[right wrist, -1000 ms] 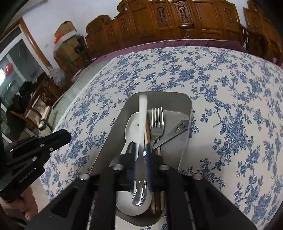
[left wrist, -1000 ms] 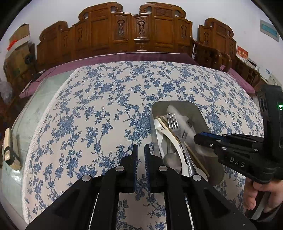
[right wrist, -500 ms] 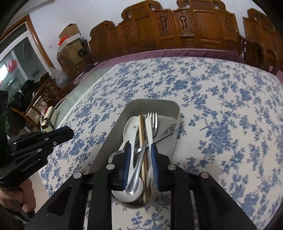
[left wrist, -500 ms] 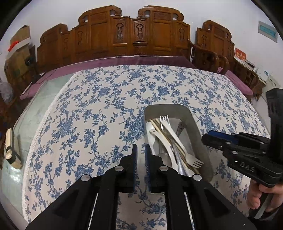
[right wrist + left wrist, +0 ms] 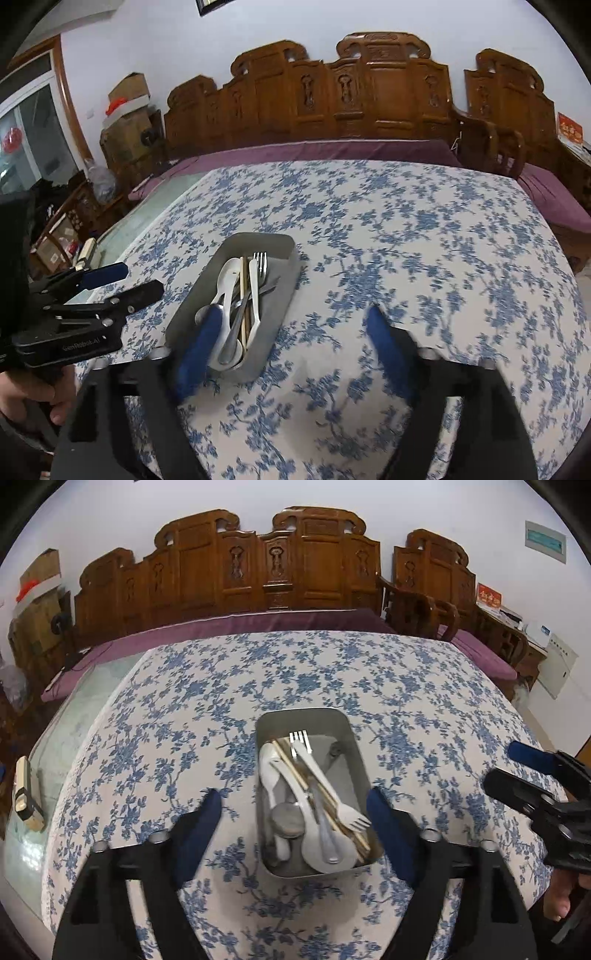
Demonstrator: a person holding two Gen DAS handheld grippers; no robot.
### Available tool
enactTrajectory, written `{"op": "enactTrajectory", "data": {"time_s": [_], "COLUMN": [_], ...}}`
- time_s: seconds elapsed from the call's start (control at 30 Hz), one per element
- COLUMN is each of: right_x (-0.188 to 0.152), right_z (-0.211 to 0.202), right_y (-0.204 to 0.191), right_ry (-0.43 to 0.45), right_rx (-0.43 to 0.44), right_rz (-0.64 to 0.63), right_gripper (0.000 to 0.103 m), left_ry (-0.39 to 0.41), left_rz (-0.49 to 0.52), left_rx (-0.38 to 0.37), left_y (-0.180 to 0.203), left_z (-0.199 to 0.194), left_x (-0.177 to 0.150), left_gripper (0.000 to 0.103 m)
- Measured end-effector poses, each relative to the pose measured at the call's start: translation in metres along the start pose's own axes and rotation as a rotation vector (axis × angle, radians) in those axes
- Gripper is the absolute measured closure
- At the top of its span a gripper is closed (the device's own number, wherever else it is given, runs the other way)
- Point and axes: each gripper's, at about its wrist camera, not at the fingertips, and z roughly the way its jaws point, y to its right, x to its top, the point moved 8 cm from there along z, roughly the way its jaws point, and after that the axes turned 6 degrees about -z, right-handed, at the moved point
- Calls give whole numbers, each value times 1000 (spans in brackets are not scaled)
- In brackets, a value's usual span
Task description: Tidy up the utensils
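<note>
So both sets of tongs just popped wide apart. A second ago the left tongs (image 5: 293,812) were pinched nearly shut over the cloth and the right tongs (image 5: 291,339) were closed down around a spoon handle inside the tray (image 5: 354,746). Now both are spread wide with nothing between the pads, and both have backed off toward 6 o'clock and risen, so the tray looks smaller in both views.

The tray sits on the flowered tabletop (image 5: 184,720), roughly mid-frame in the left view and out at 10 o'clock from centre in the right view. Everything visible is piled inside it: a metal fork (image 5: 300,738) with its tines at the 12 o'clock end, a white fork (image 5: 332,797) lying diagonally with tines toward 5 o'clock, chopsticks (image 5: 295,771) running lengthwise, a white spoon (image 5: 271,771) along the 9 o'clock wall and a metal spoon (image 5: 327,834) near the 6 o'clock end. Some grey metal piece pokes out at 2 o'clock, too small to name.

Seen from the left view, the right tongs hang well off past 3 o'clock of the tray, clear of it.

Reads like the last piece has been dropped in and let go. No loose utensils show on the cloth, so the sorting looks basically finished, unless the pile itself needs straightening.
</note>
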Motion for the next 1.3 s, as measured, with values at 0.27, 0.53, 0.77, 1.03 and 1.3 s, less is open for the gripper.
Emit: {"op": "enactTrajectory", "data": {"time_s": [0.27, 0.53, 0.77, 1.03, 1.3], "right_x": [-11, -12, -3, 5, 8], "right_z": [-40, -94, -155, -207, -238], "right_y": [32, 43, 45, 36, 23], "right_ry": [33, 122, 230, 315, 372], "right_rx": [-69, -114, -150, -193, -189], "right_rz": [15, 16, 11, -16, -19], "right_gripper": [3, 3, 3, 3, 3], "left_ry": [-9, 106, 208, 279, 335], "left_rz": [6, 47, 16, -9, -8], "left_rx": [-21, 0, -44, -34, -20], "left_y": [26, 55, 73, 76, 75], "left_z": [-8, -60, -115, -158, -187], "left_x": [-12, -6, 8, 12, 12], "left_gripper": [10, 8, 8, 8, 8]}}
